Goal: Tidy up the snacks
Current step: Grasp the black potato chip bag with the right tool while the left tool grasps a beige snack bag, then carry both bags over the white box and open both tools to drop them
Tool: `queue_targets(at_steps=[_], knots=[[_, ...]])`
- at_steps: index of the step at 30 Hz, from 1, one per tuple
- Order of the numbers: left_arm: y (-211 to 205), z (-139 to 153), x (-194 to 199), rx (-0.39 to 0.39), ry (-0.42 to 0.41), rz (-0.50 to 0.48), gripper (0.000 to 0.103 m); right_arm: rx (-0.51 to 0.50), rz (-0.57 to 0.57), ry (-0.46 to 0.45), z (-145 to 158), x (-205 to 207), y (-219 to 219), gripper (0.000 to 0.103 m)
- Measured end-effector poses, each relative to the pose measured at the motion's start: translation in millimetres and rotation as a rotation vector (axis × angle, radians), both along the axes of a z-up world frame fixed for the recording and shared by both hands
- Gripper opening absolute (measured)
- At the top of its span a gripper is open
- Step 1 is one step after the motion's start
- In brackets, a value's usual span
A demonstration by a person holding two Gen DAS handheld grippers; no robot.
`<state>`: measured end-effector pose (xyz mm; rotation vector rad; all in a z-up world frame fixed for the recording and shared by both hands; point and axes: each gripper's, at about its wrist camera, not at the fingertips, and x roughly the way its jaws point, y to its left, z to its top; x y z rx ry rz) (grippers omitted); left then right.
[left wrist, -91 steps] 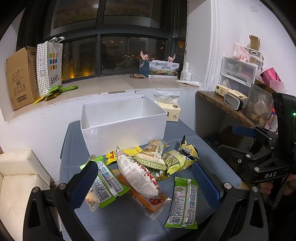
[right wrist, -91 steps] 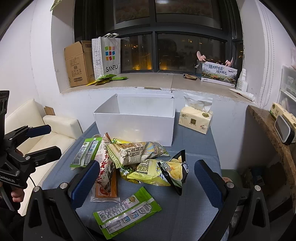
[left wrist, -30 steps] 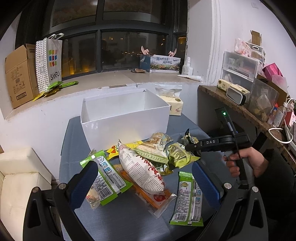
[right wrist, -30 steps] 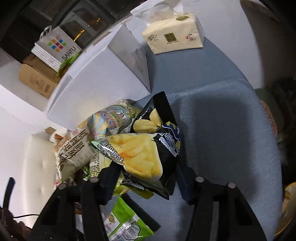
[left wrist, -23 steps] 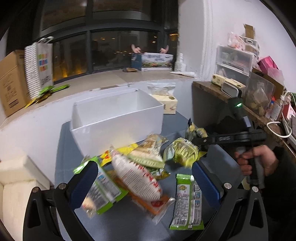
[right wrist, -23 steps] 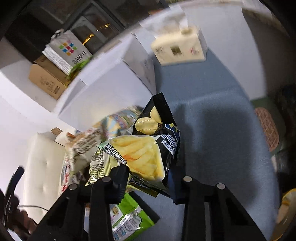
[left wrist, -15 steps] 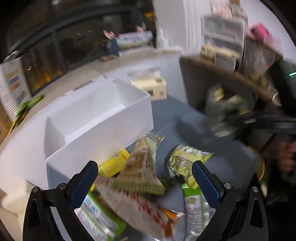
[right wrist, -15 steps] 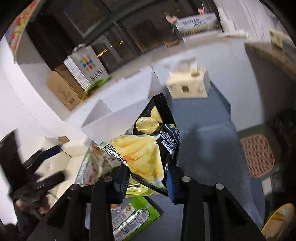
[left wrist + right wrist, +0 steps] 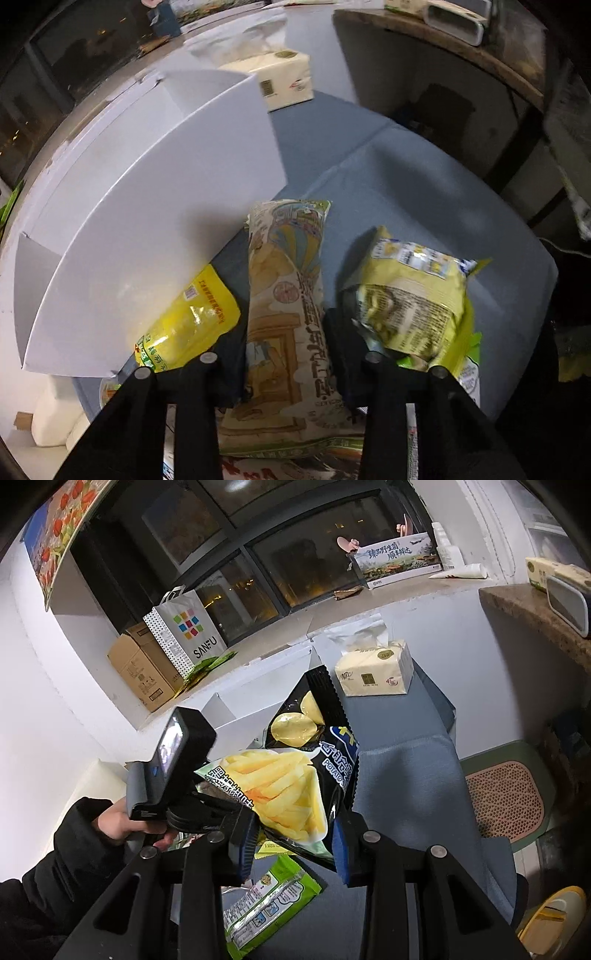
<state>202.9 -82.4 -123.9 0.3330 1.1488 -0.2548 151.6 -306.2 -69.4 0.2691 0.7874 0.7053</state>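
Left gripper (image 9: pixel 286 350) is just clenching a beige illustrated snack pouch (image 9: pixel 286 295) beside the white cardboard box (image 9: pixel 147 206); right gripper (image 9: pixel 293 843) is gripping a black potato-stick bag (image 9: pixel 295 786) aloft. Next, probably: dropping both into the box.

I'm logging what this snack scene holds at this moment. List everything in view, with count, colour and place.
white box: 1, white, open, on the table behind the snacks
beige snack bag: 1, beige with printed drawings, between the left claw's fingers
yellow packet: 1, yellow, against the box front
yellow-green bag: 1, on the table right of the beige bag
black fries bag: 1, black and yellow, lifted in the right claw
green packet: 1, green, on the table under the fries bag
tissue pack: 1, cream, far end of the table
table: 1, grey-blue
paper bag: 1, white, windowsill
cardboard box: 1, brown, windowsill
left claw: shut on the beige bag
right claw: shut on the fries bag
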Motion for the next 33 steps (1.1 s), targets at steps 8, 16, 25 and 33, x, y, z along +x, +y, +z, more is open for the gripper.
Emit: queue_targets(at_steps=[8,16,25,33], knots=[[15,51,-46,-0.114,-0.208,0.036,0.034,0.005,-0.005,0.011,-4,2,-1,0.037],[68,122,-118,-0.348,-0.514,0.210,0.033,-0.028,0.034,-0.011,-1,9,19,0.037],[143,158,-105,-0.388,-0.675,0.389,0.033,-0.085,0.102,-0.101,35,48,75,0.037],[210,147,2,-0.383,-0.592,0.539,0.033,-0.147,0.143,-0.118,62,135,156,0.037]])
